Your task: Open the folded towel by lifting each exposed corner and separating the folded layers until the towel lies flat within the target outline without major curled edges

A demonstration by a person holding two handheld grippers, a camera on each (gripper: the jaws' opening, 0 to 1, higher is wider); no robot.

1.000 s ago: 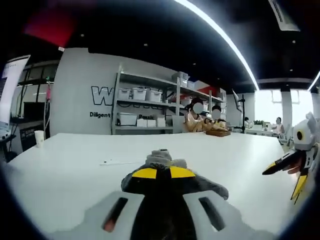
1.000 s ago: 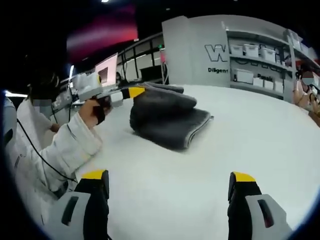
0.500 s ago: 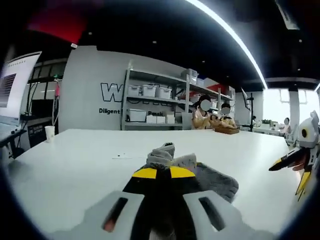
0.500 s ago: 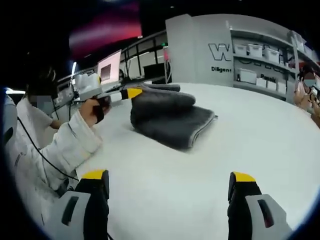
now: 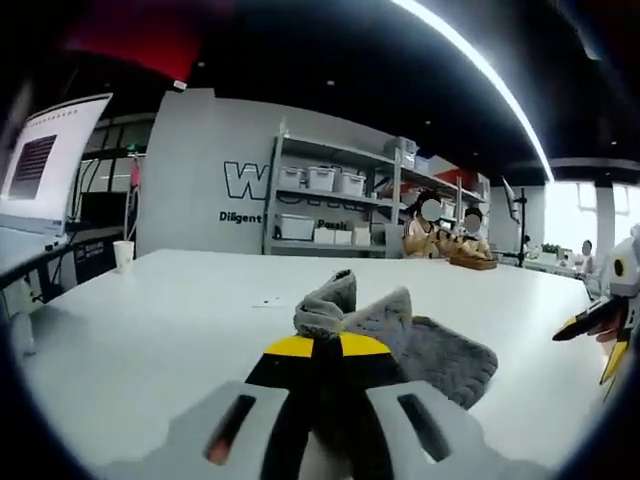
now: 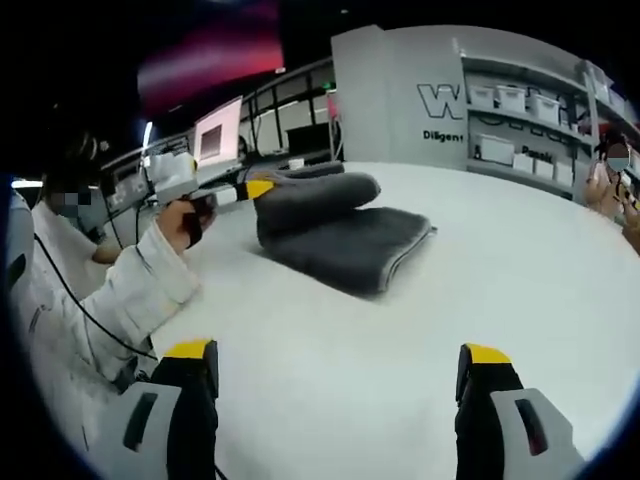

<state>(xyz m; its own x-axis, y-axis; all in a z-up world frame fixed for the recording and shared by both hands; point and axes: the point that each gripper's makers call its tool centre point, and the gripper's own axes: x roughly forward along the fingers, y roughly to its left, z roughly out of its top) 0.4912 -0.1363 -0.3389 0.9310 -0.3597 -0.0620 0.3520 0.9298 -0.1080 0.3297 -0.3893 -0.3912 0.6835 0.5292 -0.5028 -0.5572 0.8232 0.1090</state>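
While the fold is only partly lifted, here's how it looks, nearest stuff first:

Left hand-held gripper (image 5: 317,352): yellow-tipped jaws pressed together on a corner of the grey terry towel (image 5: 420,345), pinching the top layer. Makes sense, since you need one layer alone to peel the fold apart.

Grey terry towel: sits on the white tabletop (image 5: 150,320), bunched up right past the left jaws. From the right gripper view the towel (image 6: 345,235) is a thick folded pad with its upper layer raised off the lower one where the left hand-held gripper (image 6: 250,188) has it.

Right hand-held gripper (image 6: 338,372): jaws spread wide, nothing between them, hanging over bare tabletop well apart from the towel. My guess is it's parked there ready to take another corner or pin the bottom layer.

Person's white sleeve (image 6: 130,290): reaches in from the side, behind the left gripper.

Progress: early, I'd say; most folds look closed. Can't make out any target outline.

Far back: grey shelving with white storage bins (image 5: 330,205) and a wall with lettering.
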